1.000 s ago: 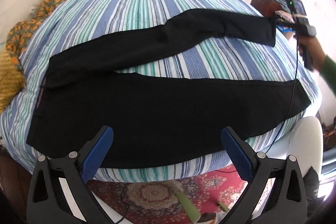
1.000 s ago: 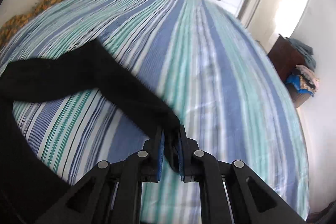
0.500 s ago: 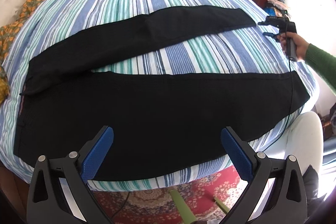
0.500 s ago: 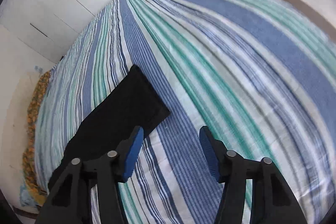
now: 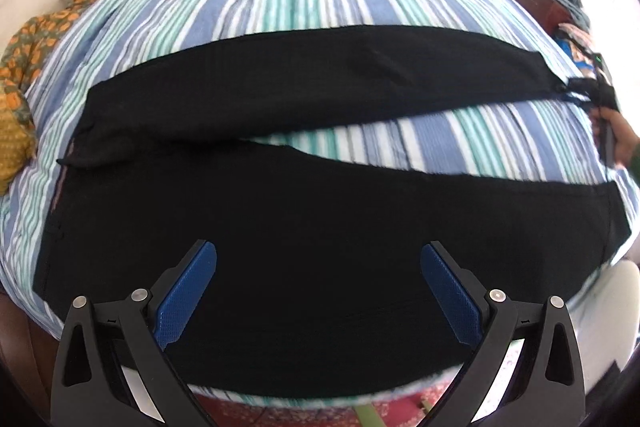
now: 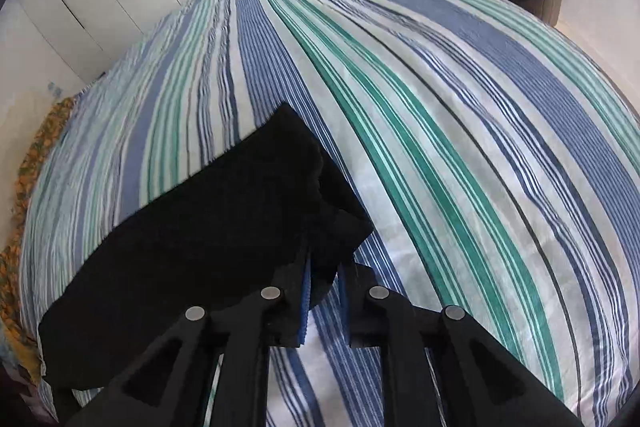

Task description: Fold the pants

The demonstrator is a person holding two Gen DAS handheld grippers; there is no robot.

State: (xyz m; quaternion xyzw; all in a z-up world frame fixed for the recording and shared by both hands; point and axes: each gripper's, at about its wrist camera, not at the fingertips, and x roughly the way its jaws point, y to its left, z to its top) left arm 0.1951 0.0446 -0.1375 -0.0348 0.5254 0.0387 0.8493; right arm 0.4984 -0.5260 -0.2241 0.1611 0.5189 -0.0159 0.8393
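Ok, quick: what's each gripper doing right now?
Left gripper: jaws wide open, empty, above the pants.
Right gripper: jaws closing on the far leg's hem.

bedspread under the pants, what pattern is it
Stripes of blue, green and white on the bedspread, clearest in the right wrist view.

Black pants lie flat across the striped bed, 2 legs spread apart, far hem lifted.
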